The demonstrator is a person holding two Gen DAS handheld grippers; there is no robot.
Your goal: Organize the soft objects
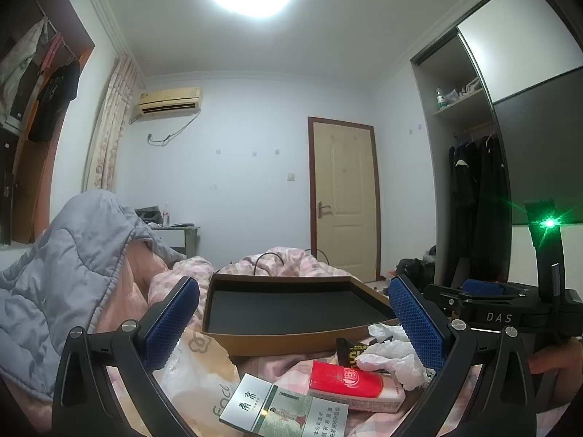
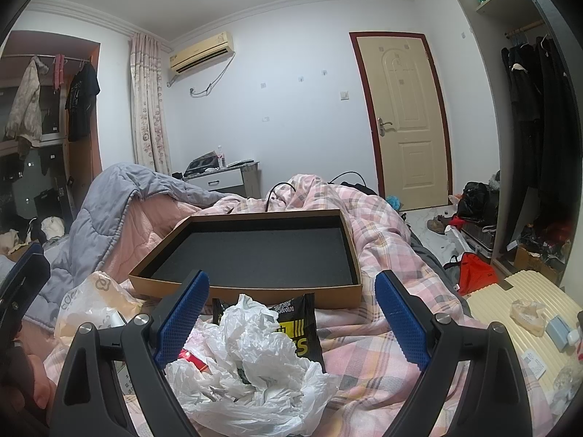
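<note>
A shallow brown cardboard tray [image 1: 291, 342] with a black lining lies on the pink plaid bed, also in the right wrist view [image 2: 247, 289]. In front of it lie a crumpled white plastic bag [image 2: 251, 371], a black and yellow packet [image 2: 304, 331], a red tissue pack [image 1: 349, 382], a green and white carton [image 1: 288, 411] and a cream plastic bag [image 1: 196, 367]. My left gripper [image 1: 295, 324] is open and empty above the red pack. My right gripper [image 2: 291, 320] is open and empty over the white bag, and it shows in the left wrist view [image 1: 495, 302].
A grey quilt [image 1: 62, 291] is heaped at the left. A black cable [image 2: 277, 193] lies behind the tray. A cream suitcase [image 2: 524, 331] with small items stands right of the bed. A door [image 2: 404, 120] and an open wardrobe [image 2: 535, 116] are beyond.
</note>
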